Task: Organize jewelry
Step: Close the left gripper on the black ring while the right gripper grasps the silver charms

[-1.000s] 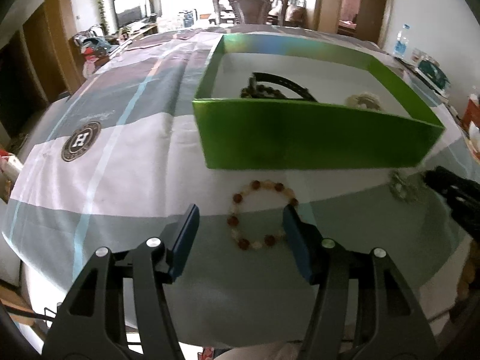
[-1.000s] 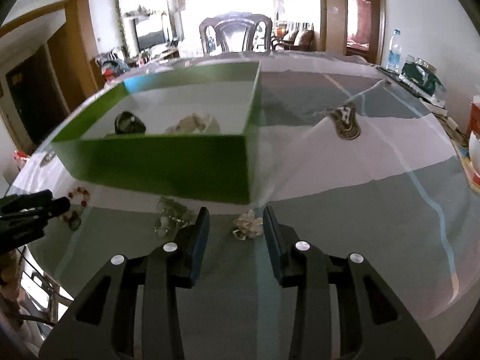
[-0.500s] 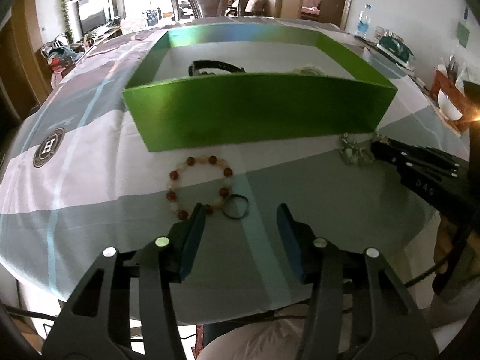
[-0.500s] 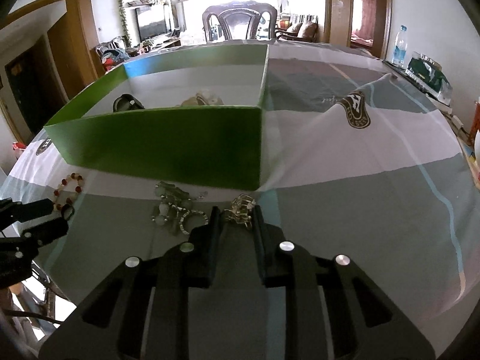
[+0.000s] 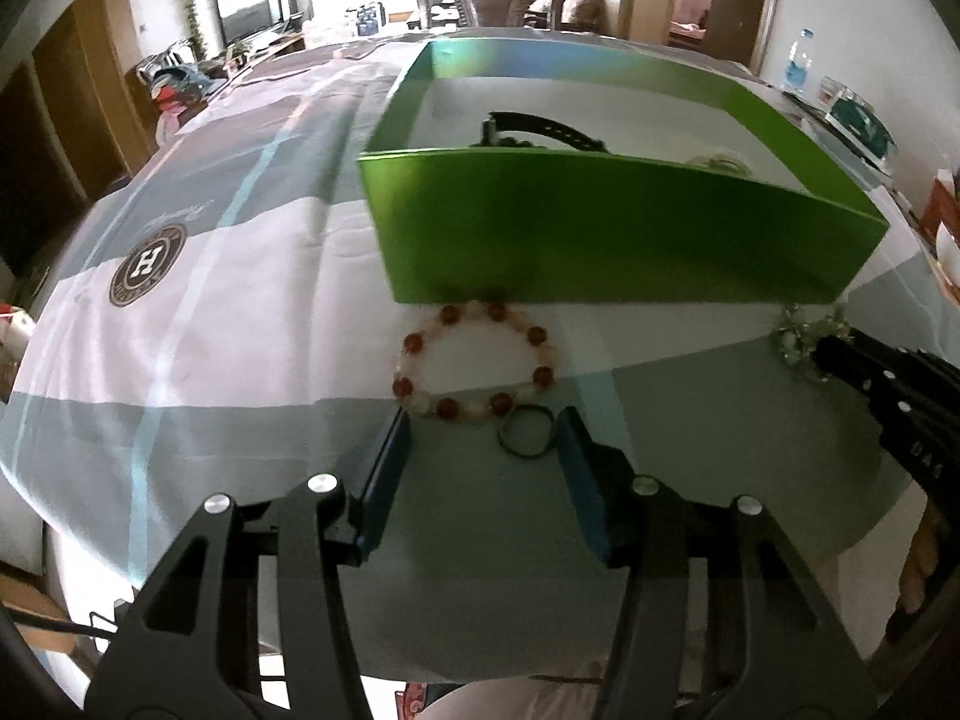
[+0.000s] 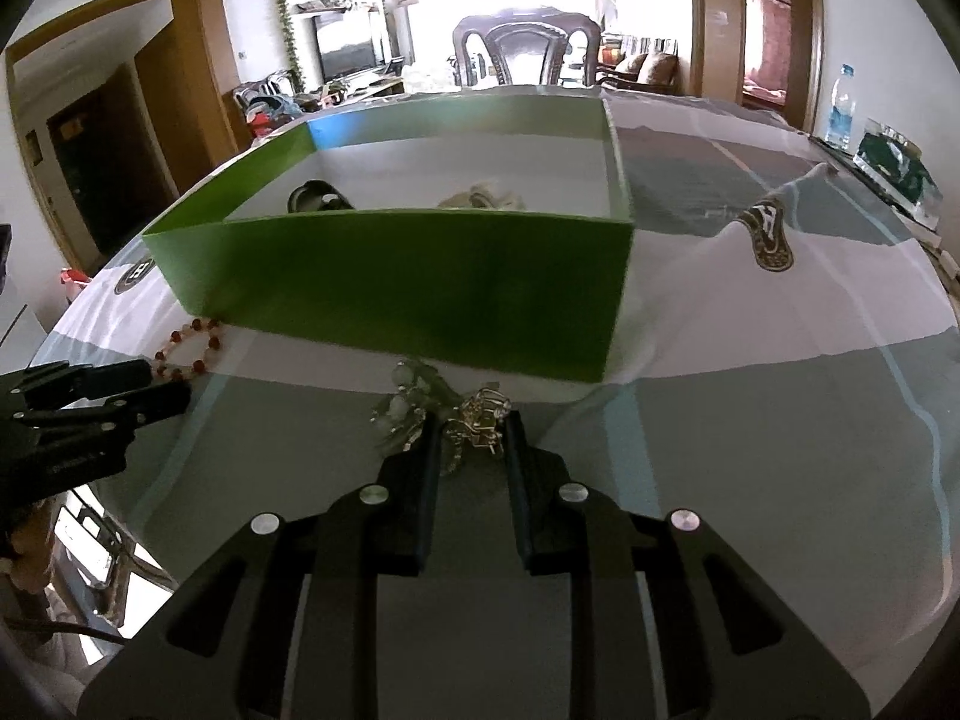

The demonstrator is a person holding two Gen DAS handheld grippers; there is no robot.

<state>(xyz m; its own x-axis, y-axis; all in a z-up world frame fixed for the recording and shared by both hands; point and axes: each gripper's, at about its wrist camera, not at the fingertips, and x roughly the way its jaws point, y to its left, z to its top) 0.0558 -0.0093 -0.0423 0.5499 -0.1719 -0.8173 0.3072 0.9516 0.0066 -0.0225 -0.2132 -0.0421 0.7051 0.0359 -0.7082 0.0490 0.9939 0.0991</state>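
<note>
The task is partly done. In the green box [image 5: 600, 240], which stands toward the middle of the bench [image 5: 240, 360], a dark band [image 5: 540, 129] and a pale piece [image 6: 480, 199] already lie. Four things remain outside, near the bench's front edge: a red and white bead bracelet [image 5: 474, 360], a small dark ring [image 5: 527, 431], a silvery cluster [image 6: 408, 405] and a golden piece [image 6: 480, 420].

The left hand-held gripper [image 5: 483, 450] points steeply down, half wide – the ring lies beside its right finger, not gripped. The right hand-held gripper [image 6: 468, 438] has just been closing; its jaws are narrow, holding the golden piece between them.
</note>
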